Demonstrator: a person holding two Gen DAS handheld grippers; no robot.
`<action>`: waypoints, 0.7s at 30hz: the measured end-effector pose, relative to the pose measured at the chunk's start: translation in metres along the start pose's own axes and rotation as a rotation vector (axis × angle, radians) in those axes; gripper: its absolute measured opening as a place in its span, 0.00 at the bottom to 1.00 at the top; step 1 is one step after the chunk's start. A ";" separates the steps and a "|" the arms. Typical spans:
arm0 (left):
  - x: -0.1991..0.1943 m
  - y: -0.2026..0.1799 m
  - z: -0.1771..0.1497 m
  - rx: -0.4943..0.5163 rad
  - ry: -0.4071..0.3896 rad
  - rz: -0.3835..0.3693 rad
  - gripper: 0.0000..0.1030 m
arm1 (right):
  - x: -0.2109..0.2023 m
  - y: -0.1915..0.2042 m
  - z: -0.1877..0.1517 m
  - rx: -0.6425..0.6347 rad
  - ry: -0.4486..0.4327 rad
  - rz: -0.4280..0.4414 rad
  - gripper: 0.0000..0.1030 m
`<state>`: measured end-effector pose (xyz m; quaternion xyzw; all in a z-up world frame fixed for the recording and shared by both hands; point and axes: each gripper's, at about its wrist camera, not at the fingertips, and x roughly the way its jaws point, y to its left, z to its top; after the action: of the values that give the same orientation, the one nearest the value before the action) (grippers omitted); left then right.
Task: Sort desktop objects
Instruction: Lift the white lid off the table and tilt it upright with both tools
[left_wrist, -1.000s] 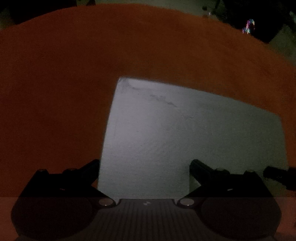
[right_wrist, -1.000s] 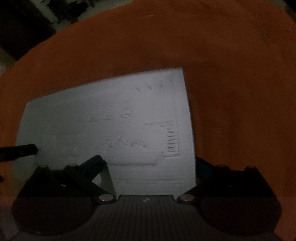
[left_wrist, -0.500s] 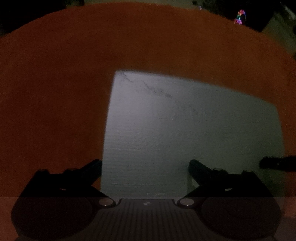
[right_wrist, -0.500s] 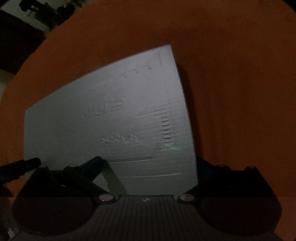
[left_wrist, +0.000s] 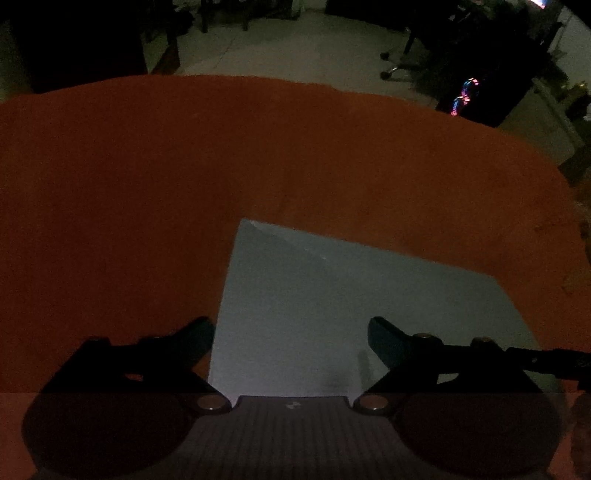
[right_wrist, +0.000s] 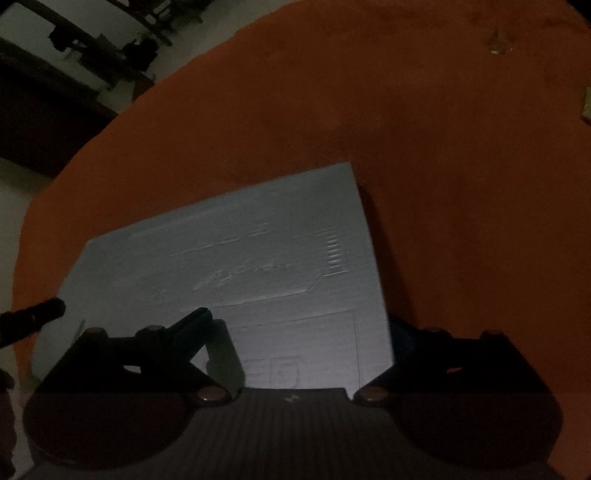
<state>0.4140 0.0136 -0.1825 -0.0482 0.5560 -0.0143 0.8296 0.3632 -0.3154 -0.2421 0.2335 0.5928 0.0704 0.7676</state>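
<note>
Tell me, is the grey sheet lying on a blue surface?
No, the grey sheet lies on an orange surface.

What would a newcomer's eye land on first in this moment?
The pale sheet on the orange table, lying between both open grippers; faint embossed lines and a ladder of short bars show on it in the right wrist view. The left gripper straddles the sheet's left edge, the right gripper its right edge. Beyond the table, coloured lights glow in the dark room at upper right of the left view.
</note>
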 end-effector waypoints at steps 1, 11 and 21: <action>-0.006 0.002 -0.001 0.004 -0.005 -0.010 0.85 | -0.007 -0.002 -0.003 -0.006 -0.004 0.009 0.94; -0.080 0.004 -0.041 0.023 -0.111 -0.051 0.85 | -0.084 -0.001 -0.051 -0.107 -0.031 0.083 0.94; -0.113 0.008 -0.105 0.029 -0.107 -0.070 0.85 | -0.127 -0.001 -0.129 -0.172 -0.055 0.113 0.94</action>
<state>0.2740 0.0234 -0.1187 -0.0563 0.5087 -0.0485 0.8577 0.2045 -0.3298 -0.1552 0.2015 0.5493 0.1576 0.7955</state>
